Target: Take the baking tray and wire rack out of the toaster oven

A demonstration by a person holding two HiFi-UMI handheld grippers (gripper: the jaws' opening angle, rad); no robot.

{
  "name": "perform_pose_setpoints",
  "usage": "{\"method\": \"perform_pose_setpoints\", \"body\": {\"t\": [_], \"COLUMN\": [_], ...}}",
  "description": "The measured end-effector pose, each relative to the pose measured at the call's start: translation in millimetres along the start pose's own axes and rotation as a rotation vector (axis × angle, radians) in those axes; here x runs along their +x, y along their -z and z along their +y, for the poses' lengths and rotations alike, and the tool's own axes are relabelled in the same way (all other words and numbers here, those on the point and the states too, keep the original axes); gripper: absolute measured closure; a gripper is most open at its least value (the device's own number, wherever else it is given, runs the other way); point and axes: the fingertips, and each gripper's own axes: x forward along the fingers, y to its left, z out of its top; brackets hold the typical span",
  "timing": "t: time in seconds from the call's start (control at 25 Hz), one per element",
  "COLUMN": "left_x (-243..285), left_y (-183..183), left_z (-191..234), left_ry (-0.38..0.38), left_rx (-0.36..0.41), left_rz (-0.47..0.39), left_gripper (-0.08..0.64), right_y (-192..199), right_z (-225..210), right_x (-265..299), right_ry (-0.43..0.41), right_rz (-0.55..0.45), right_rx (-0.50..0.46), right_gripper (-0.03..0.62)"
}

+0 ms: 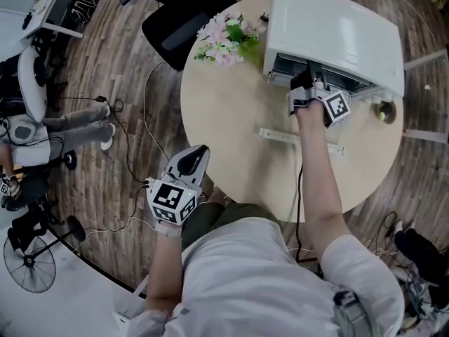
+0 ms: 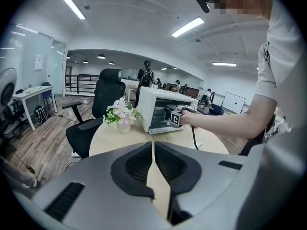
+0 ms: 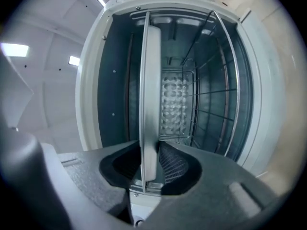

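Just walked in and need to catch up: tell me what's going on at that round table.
A person stands at the table with a tool in each hand. The right tool reaches into the open toaster oven, and its jaws are closed on the front edge of the baking tray. The tray is not out yet, and the wire rack sits inside on its own level, untouched. The left tool is shut and empty, held back by the table's near edge.

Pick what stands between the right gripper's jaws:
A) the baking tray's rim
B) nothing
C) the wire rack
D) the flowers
A: in the right gripper view the baking tray has its rim clamped between the pads of the right gripper, with the wire rack beside it inside the toaster oven.
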Motion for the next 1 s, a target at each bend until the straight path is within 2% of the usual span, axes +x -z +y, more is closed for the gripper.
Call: {"method": "perform_pose_setpoints", "body": {"t": [0.36,0.72,1.0], "left_x": [-3.0,-10.1,-19.3], "left_y": [8.3,11.2,13.6], "left_z": [3.4,-4.8,-10.8], "left_ry": [0.007,0.046,0.081], "left_rx": [-0.011,-0.017,-0.01], "left_rz": [-0.009,-0.039,-0.05], "left_gripper": [0.558,0.558,0.558], "right_y": [3.5,17.1,27.3], "right_z": [-0.4,7.0,-2.4], "right_x": [-10.9,-48.9,-93.3], "right_ry": [0.01,0.039,0.115], "right_rz": [-0.029,-0.025,-0.02], "right_rx": [0.023,0.004,-0.033], "right_gripper": [0.489,0.492,0.494]}}
